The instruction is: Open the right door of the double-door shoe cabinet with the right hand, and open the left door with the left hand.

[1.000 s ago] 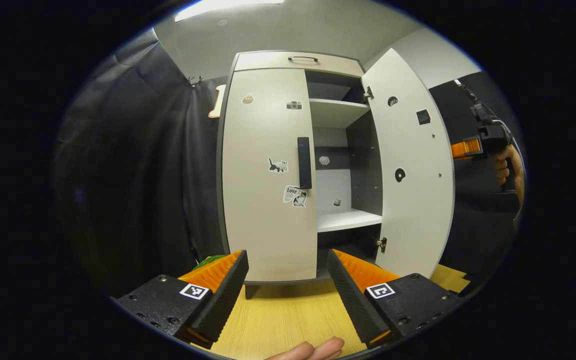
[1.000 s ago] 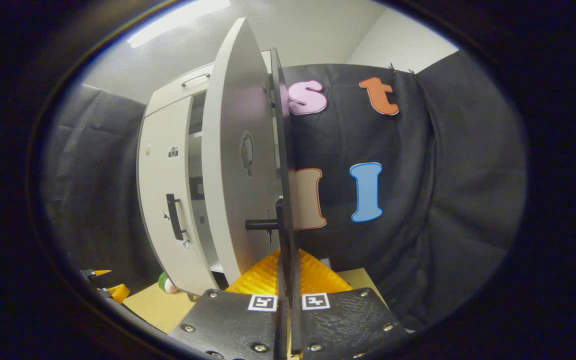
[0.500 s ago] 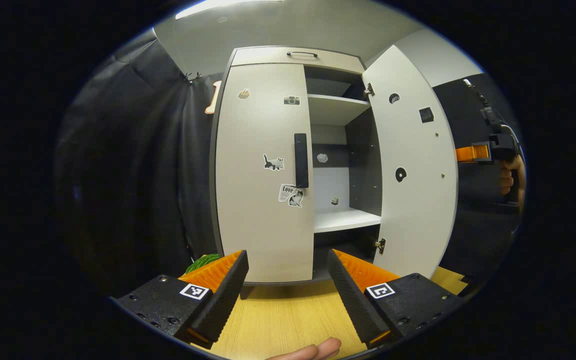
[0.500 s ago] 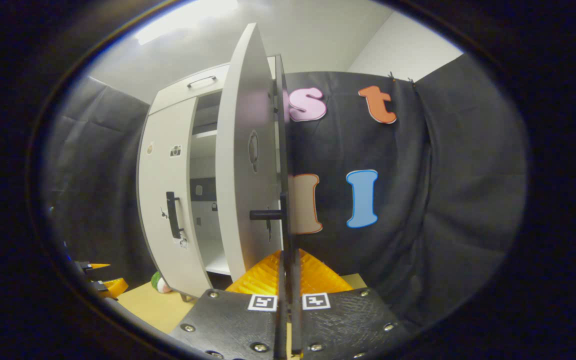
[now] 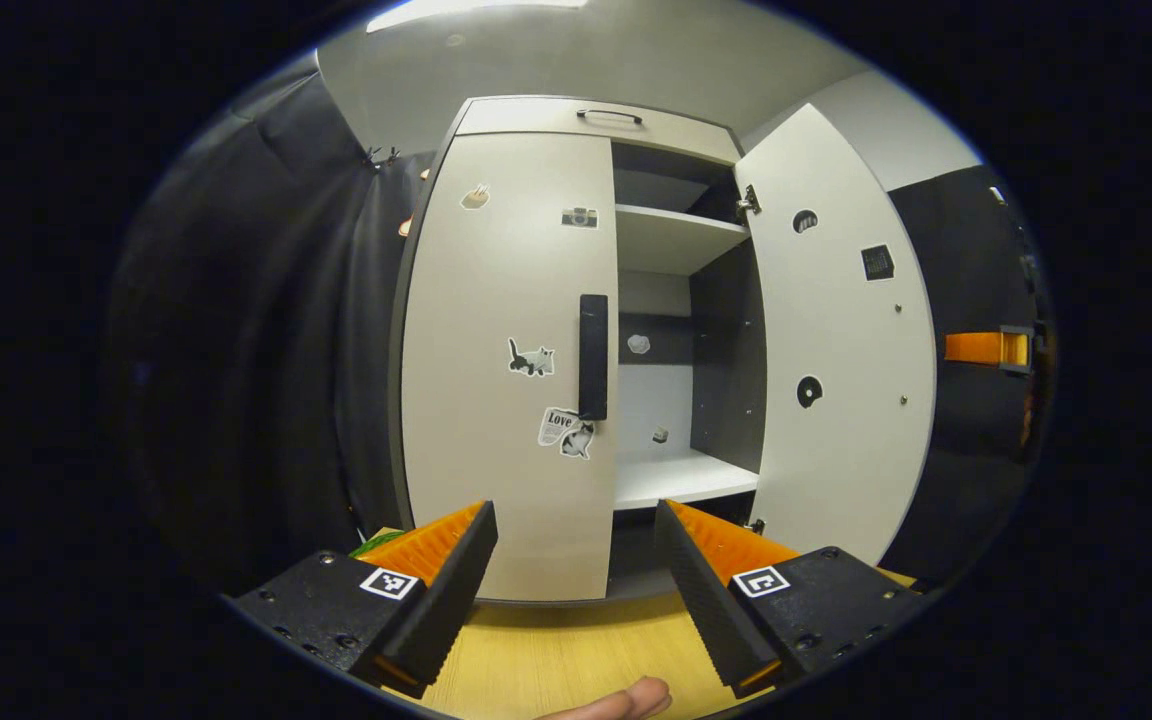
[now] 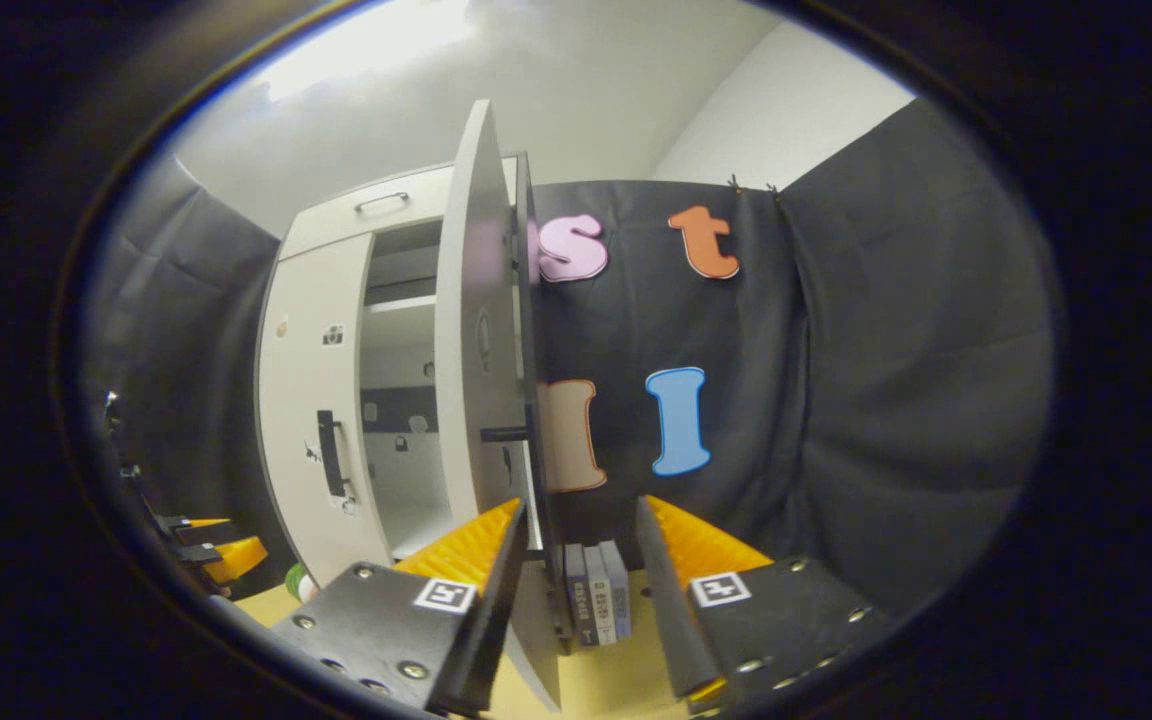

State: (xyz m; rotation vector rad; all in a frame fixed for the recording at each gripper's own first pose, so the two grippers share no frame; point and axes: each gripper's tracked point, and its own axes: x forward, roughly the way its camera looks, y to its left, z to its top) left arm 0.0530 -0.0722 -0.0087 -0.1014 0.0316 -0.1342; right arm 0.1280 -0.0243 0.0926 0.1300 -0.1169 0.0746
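Cabinet (image 5: pixel 576 120) stands on the desk (image 5: pixel 576 660), right door (image 5: pixel 841 340) swung wide, left door (image 5: pixel 506 360) shut. Left claw (image 5: pixel 576 575) gapes empty before the left door's handle (image 5: pixel 593 355). Right claw (image 6: pixel 576 570) spread, seemingly straddling the right door's edge without gripping

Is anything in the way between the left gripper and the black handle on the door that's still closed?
No. In the left gripper view, the open left gripper faces the handle on the closed left door, with bare wooden tabletop between.
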